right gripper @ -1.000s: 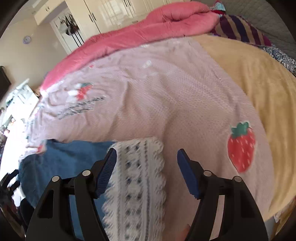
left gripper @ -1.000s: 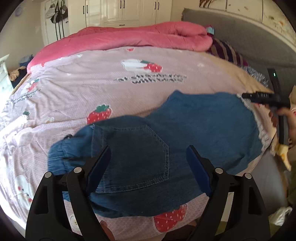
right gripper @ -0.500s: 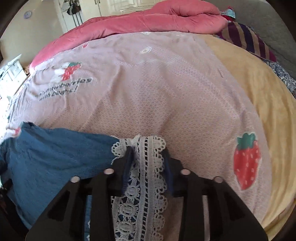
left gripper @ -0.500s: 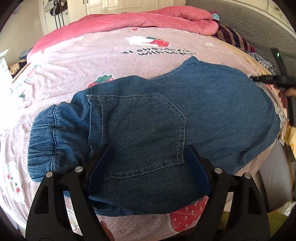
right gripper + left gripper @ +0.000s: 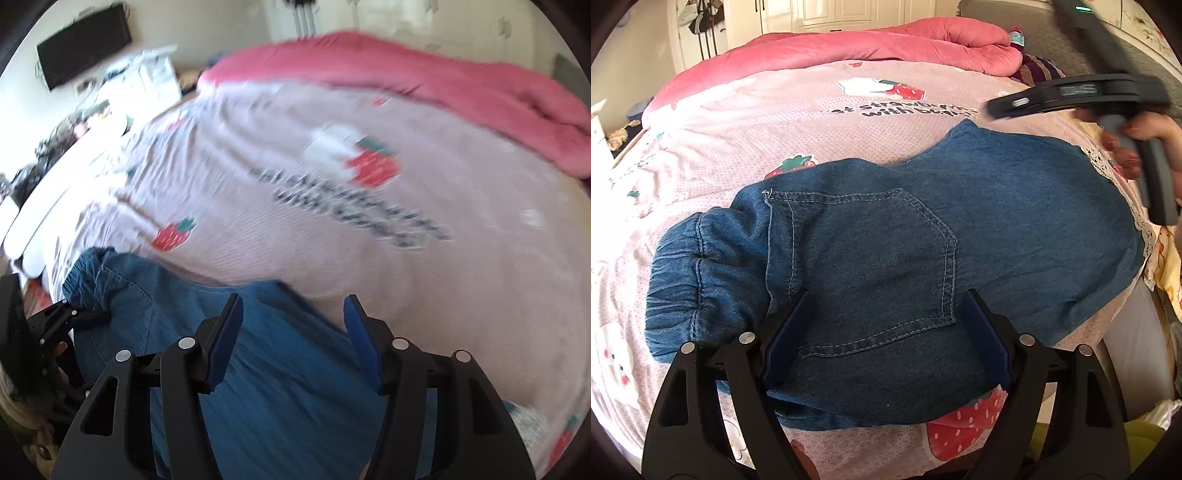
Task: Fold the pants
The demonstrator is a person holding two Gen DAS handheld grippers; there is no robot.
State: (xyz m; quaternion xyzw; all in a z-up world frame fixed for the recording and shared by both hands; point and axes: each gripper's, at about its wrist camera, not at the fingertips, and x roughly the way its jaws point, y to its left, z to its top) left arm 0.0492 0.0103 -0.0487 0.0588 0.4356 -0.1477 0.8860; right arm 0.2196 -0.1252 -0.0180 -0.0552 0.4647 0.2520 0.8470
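Observation:
Blue denim pants [image 5: 886, 240] lie across the pink strawberry sheet [image 5: 812, 122], back pocket up, elastic waistband [image 5: 676, 280] at the left and lace hem [image 5: 1108, 170] at the right. My left gripper [image 5: 884, 299] hovers open over the pocket, and no cloth is pinched between its jaws. In the right wrist view my right gripper [image 5: 293, 301] hangs above the denim [image 5: 277, 369]. Its jaws are opening and nothing is between them. The left wrist view shows the right gripper's body [image 5: 1071, 96] at the upper right, held by a hand [image 5: 1145, 129]. The right view is blurred.
A rolled pink quilt [image 5: 886, 48] runs along the far side of the bed. White wardrobes [image 5: 831, 14] stand behind it. A striped cloth [image 5: 1034, 70] lies at the far right. A dark screen [image 5: 85, 44] hangs on the wall above cluttered white furniture [image 5: 147, 77].
My right gripper let go of the lace hem it pinched half a second ago and swung left over the denim, rolling as it went. The left gripper sank closer to the pants.

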